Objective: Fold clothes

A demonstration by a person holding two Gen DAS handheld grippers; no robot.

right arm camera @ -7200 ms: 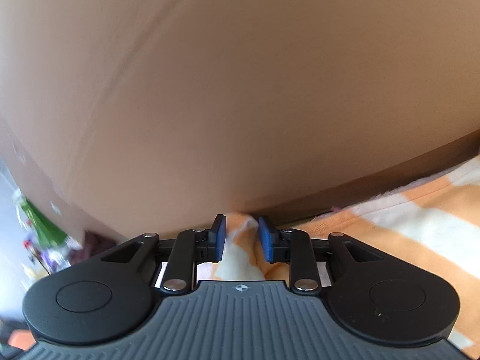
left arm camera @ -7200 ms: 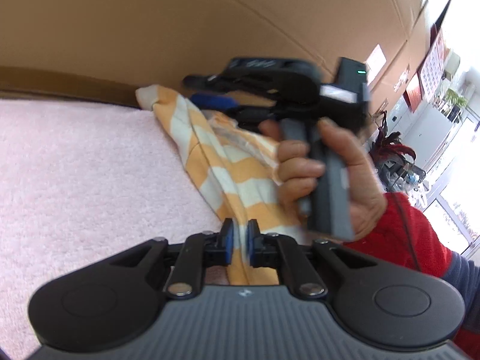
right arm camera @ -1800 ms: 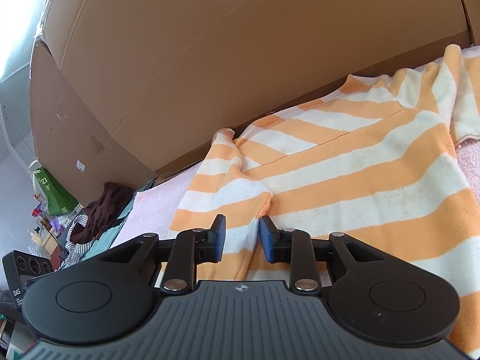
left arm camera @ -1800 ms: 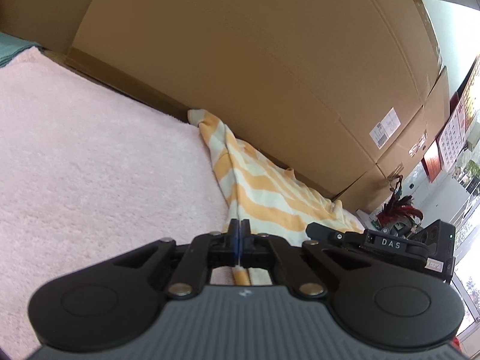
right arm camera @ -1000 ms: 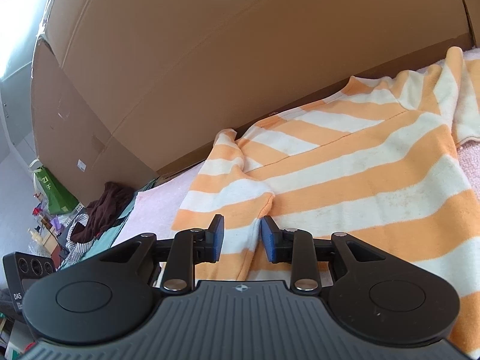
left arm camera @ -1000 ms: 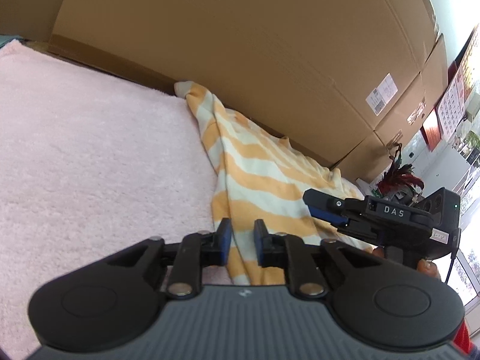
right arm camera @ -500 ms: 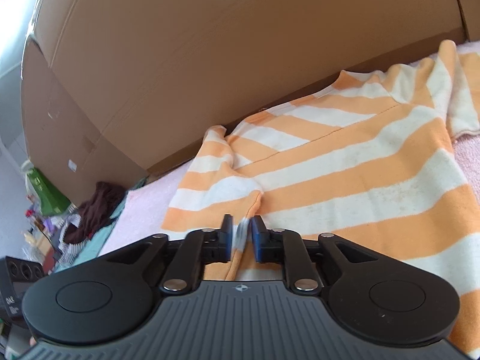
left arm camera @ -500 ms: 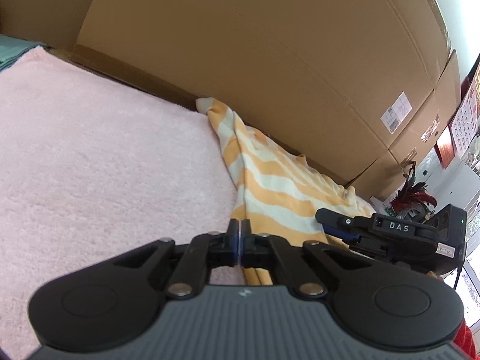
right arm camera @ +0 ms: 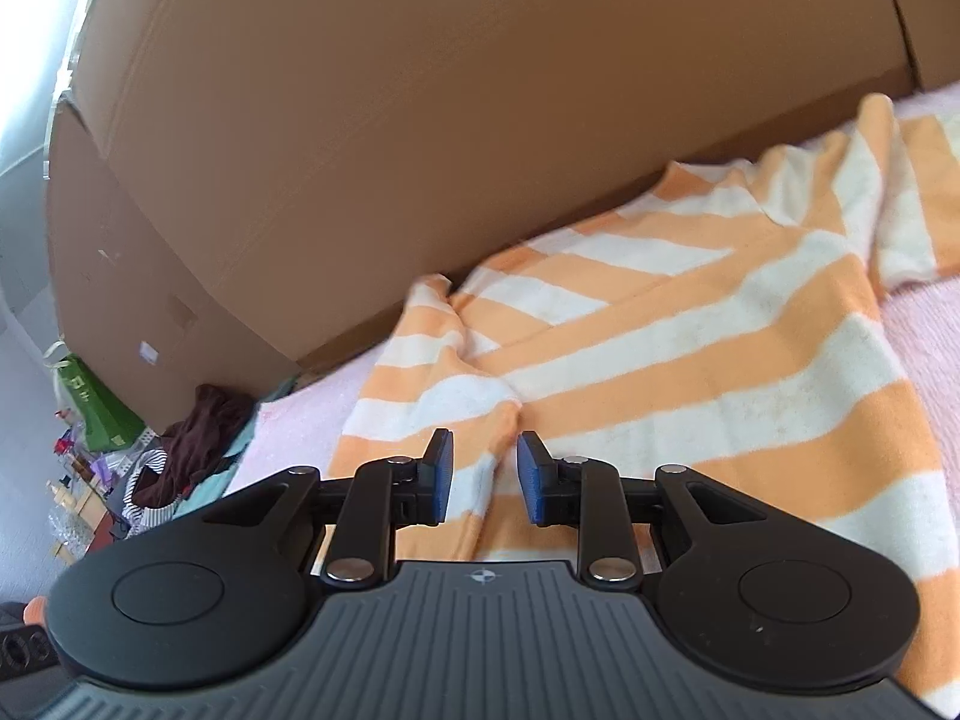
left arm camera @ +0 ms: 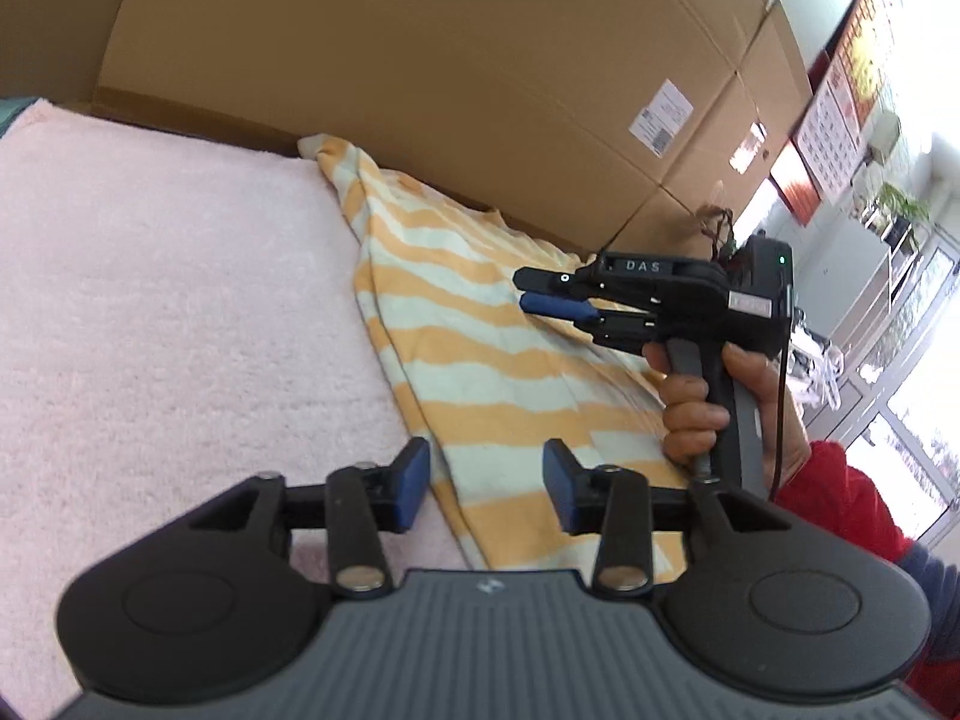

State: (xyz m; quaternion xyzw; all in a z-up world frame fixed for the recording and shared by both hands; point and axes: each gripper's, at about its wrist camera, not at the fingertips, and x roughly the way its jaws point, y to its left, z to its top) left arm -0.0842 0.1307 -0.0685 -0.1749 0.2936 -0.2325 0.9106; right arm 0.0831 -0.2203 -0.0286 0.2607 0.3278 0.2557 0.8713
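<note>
A large cardboard box is standing along the back, a white label showing on its side. Right of the box, a red wall calendar is hanging and daylight is pouring through glass doors. In front of the box, a pink towel is lying spread.
</note>
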